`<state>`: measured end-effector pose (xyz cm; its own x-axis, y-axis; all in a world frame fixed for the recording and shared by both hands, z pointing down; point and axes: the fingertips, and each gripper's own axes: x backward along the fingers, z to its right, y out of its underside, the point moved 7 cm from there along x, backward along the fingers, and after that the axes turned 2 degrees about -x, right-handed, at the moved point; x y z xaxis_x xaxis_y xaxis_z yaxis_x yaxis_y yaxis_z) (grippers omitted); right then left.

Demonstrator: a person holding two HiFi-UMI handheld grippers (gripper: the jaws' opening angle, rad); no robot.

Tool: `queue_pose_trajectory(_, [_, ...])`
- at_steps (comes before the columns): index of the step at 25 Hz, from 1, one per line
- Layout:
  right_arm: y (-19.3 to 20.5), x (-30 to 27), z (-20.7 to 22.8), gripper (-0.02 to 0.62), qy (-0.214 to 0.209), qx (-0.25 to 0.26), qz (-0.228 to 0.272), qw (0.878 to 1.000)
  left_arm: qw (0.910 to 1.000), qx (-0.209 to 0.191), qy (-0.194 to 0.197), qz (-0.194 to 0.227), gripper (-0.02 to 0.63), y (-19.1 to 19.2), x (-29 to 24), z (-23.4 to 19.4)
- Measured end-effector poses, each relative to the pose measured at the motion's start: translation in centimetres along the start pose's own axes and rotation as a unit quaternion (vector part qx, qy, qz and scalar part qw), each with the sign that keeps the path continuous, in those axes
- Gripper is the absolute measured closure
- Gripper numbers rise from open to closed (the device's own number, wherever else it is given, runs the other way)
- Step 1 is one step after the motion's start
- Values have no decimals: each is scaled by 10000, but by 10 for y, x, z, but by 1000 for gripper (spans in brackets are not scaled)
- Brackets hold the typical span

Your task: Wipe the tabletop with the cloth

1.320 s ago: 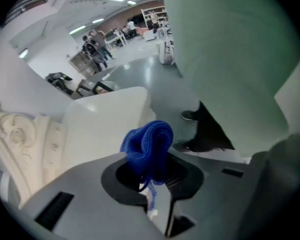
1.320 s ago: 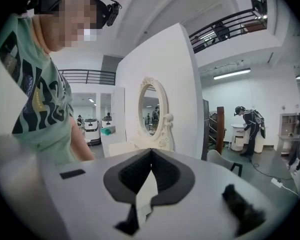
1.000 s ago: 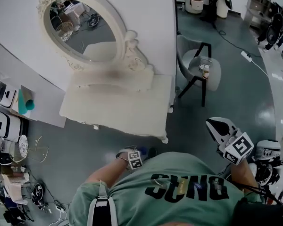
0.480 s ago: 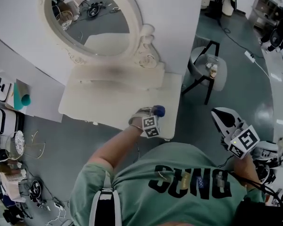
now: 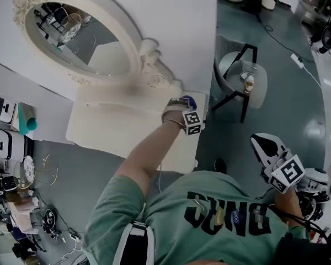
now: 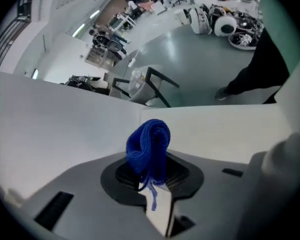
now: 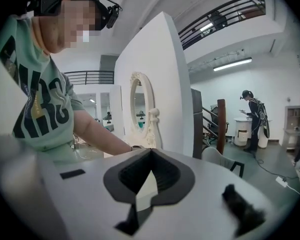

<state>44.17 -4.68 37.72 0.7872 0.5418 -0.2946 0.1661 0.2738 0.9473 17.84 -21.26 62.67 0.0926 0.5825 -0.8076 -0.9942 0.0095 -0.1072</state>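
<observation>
— What colour is the cloth [image 6: 149, 146]?
— Deep blue, ribbed knit; the left gripper [image 6: 150, 174] around it is grey and black.
— And the tabletop [image 5: 121, 128]?
— Cream, like the carved mirror frame [image 5: 149, 51] at its twelve o'clock.
— The marker cube [image 5: 192, 122]?
— Black squares on white. The shirt [image 5: 171, 203] at six o'clock is pale green, dark lettering.

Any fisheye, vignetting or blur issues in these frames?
Left gripper view: strong fisheye, dark corners, cloth sharp. Right gripper view: same fisheye and vignette. Head view: evenly lit, tabletop pale, low contrast.
</observation>
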Motion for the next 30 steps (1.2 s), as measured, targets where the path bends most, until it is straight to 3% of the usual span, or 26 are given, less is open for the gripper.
queue_pose_trajectory(5, [12,18,83,583,-119,-105,-59,9999,9927,-293,265,-1142,522,-14,-72,-32])
queue_pose_trajectory(12, [27,32,153,583,-174,-328,-244,9990,9733,-796,556,-2080,520,-19,-123,-33])
queue_pose_trajectory(17, [31,32,167,583,-376,-365,-261,9983,9696,-1077,610,-2112,520,-20,-122,-25])
queue_pose_trajectory(22, [30,24,157,583,-673,-250,-269,9971,9687,-892,681,-2213,520,-21,-104,2])
queue_pose_trajectory(27, [19,17,111,583,-948,2,-195,9953,9717,-894,693,-2074,520,-18,-58,67])
queue_pose_trajectory(30, [9,9,69,583,-1103,216,-142,9936,9776,-697,662,-1873,520,-8,-22,114])
